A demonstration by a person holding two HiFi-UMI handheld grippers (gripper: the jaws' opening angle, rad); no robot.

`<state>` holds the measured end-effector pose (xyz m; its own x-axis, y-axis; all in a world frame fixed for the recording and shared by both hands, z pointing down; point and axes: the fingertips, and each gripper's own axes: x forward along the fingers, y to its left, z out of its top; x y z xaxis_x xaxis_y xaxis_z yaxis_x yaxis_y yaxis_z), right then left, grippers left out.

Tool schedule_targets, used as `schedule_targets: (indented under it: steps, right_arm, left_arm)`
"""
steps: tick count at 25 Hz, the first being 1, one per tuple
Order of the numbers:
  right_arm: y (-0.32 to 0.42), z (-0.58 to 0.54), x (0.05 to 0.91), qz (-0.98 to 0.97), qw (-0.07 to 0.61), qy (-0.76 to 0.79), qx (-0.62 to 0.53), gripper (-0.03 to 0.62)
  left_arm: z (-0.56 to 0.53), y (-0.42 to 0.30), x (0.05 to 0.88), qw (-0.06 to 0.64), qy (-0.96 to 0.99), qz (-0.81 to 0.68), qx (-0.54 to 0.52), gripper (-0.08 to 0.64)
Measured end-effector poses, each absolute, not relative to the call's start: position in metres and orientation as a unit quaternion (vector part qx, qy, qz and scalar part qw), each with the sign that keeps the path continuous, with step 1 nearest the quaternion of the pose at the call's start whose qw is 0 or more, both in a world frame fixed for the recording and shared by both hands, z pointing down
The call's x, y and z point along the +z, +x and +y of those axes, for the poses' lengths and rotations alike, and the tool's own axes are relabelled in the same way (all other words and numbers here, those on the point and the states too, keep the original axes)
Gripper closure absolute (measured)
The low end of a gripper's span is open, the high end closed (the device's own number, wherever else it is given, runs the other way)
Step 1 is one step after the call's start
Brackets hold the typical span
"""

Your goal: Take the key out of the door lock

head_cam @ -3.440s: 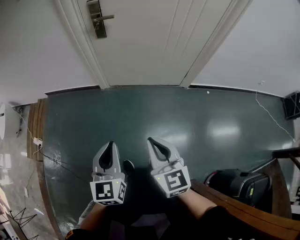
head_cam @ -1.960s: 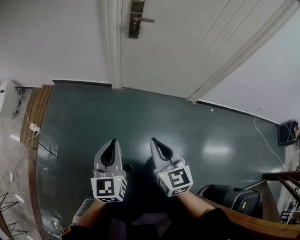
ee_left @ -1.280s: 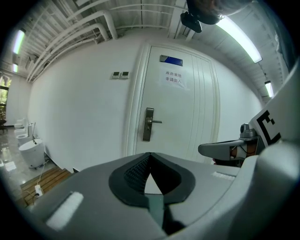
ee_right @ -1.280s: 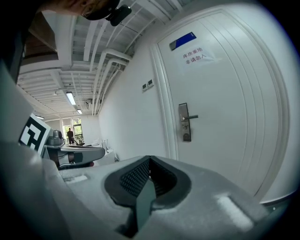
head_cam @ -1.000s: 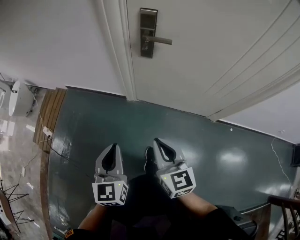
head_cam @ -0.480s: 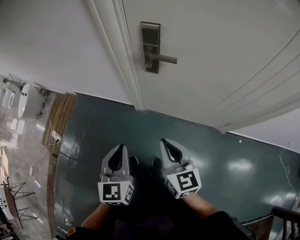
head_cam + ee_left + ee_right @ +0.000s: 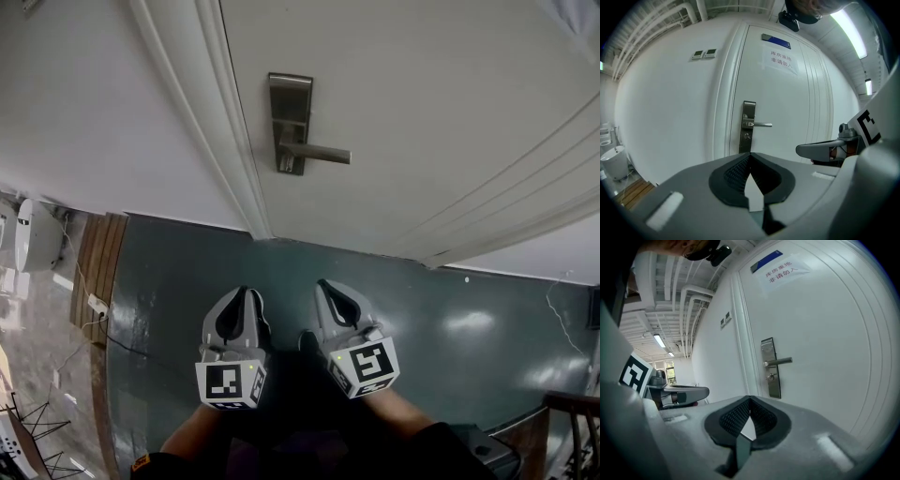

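Note:
A brushed-metal lock plate with a lever handle sits on the white door. A small key sticks out of the lock under the lever; in the left gripper view it is only a small dark spot on the plate. My left gripper and right gripper hang side by side low over the floor, well short of the door. Both are shut with nothing held. In each gripper view the jaws point toward the lock plate, their tips meeting.
The white door frame and wall lie left of the lock. The floor is dark green; wooden boards, a cable and a white fixture lie at the left. A paper notice hangs high on the door.
The view has closed in on the door: the lock plate has grown larger and come toward the middle. Both grippers stay shut and side by side.

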<state>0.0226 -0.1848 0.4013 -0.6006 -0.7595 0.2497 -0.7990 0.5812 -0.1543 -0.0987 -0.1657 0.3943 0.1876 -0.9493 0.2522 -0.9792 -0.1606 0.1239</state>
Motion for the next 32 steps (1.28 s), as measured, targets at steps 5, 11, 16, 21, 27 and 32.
schedule_targets:
  steps: [5,11,16,21,27,32]
  right_arm:
    - [-0.003,-0.232,0.398,-0.866,0.091,0.474,0.126,0.601]
    - [-0.031,-0.275,0.400,-0.841,0.086,0.513,0.147,0.601]
    - [-0.041,-0.301,0.403,-0.822,0.073,0.540,0.167,0.601]
    - [-0.044,-0.323,0.404,-0.809,0.076,0.559,0.165,0.600]
    - [-0.040,-0.345,0.406,-0.815,0.072,0.549,0.170,0.601]
    - [-0.037,-0.361,0.418,-0.826,0.066,0.518,0.210,0.600]
  left_arm:
    - [-0.224,-0.127,0.389,0.122,0.786,-0.604,0.052,0.541]
    - [-0.275,-0.162,0.388,0.126,0.812,-0.568,0.051,0.541]
    - [-0.304,-0.186,0.397,0.125,0.829,-0.543,0.049,0.541]
    - [-0.328,-0.192,0.395,0.125,0.837,-0.531,0.045,0.541]
    - [-0.354,-0.185,0.391,0.114,0.834,-0.538,0.050,0.541]
    - [-0.368,-0.179,0.396,0.113,0.824,-0.552,0.062,0.541]
